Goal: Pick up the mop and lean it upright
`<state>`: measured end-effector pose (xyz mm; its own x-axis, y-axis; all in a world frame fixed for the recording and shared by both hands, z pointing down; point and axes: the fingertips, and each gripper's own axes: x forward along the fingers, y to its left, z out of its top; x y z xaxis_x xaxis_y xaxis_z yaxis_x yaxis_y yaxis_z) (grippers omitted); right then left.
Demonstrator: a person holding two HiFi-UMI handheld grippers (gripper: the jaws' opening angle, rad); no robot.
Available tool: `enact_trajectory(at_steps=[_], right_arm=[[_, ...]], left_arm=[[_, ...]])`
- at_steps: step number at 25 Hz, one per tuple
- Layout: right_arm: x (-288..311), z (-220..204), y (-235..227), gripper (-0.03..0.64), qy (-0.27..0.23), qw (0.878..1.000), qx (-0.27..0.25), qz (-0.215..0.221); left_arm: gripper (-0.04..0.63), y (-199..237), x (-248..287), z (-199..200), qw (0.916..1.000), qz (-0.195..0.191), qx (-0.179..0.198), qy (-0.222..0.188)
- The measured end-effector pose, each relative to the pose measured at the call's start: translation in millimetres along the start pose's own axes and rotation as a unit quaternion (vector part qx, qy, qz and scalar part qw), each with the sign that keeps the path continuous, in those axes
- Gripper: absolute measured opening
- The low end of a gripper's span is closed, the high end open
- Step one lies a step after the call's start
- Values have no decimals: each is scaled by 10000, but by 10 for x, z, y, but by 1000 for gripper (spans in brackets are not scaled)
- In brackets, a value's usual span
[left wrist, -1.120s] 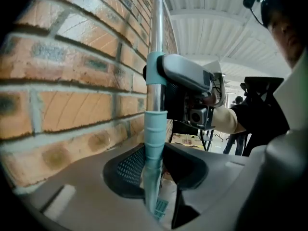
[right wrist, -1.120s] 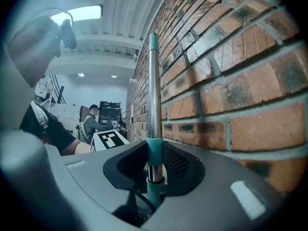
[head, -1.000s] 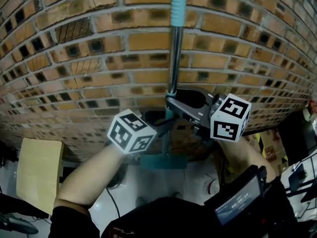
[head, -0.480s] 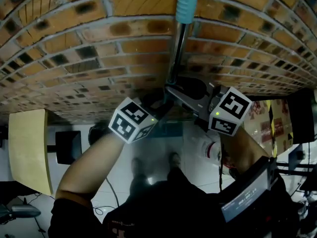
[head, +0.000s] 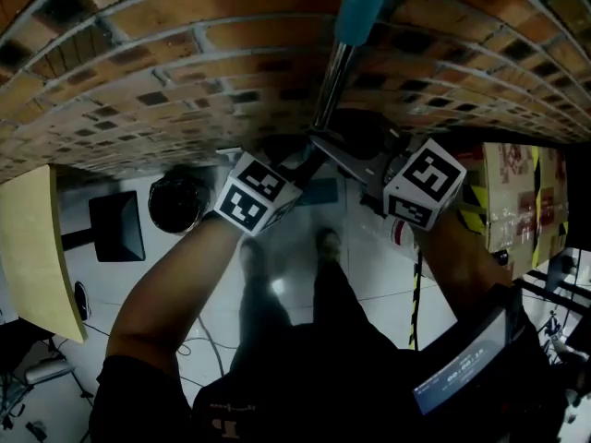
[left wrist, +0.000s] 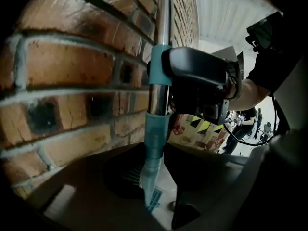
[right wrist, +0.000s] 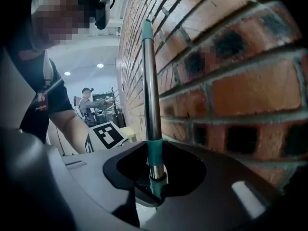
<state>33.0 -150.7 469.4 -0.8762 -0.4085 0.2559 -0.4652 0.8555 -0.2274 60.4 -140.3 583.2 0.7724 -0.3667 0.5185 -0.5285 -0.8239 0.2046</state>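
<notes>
Brick wall (head: 166,72): we see it filling the upper part of the head view, straight ahead of both hands. We judge it to be the surface the mop will rest against.
Mop pole (head: 325,95): a metal tube with a teal grip (head: 363,3) at its top end. It stands just in front of the bricks and passes through both tools.
Long axis: near upright and parallel to the wall face. From the tools it runs up to the teal grip and down toward the floor (head: 369,266).
Left tool (left wrist: 153,182): jaws closed on the pole at a teal sleeve (left wrist: 155,129), pinching it from either side.
Right tool (right wrist: 155,174): jaws likewise clamped on the pole, at a teal collar (right wrist: 154,150). The left gripper view shows it gripping higher up the pole than the left tool.
Nearer hand: neither. Both tools sit on the pole, one above the other and close together.
Gap to wall: small. We cannot tell whether the pole touches the bricks.
Mop head: hidden below the tools in the head view. We cannot tell whether it rests on the floor.
Step in hand: we judge the mop to be raised and brought to the wall, with the lean itself not yet settled.
Coming move: we judge that it turns on the wall lying straight beyond the pole. The top end need only tip a little away from us before the jaws let go.
</notes>
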Motion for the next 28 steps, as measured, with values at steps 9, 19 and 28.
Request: enact_trajectory(at_steps=[9,19,28], right_arm=[[293,-1023,-218,121,322,9993,192,-47],[441,-1669,-321,123,506,9981,309,-156],[422,-1760,-532,123,311,9974,519,-388]], left_arm=[[123,192,564,-906,9992,5,-126,367],[126,296,857,-1508,9970,24,-125,759],[127,378,1022,-1518,9979,108,-292,575]])
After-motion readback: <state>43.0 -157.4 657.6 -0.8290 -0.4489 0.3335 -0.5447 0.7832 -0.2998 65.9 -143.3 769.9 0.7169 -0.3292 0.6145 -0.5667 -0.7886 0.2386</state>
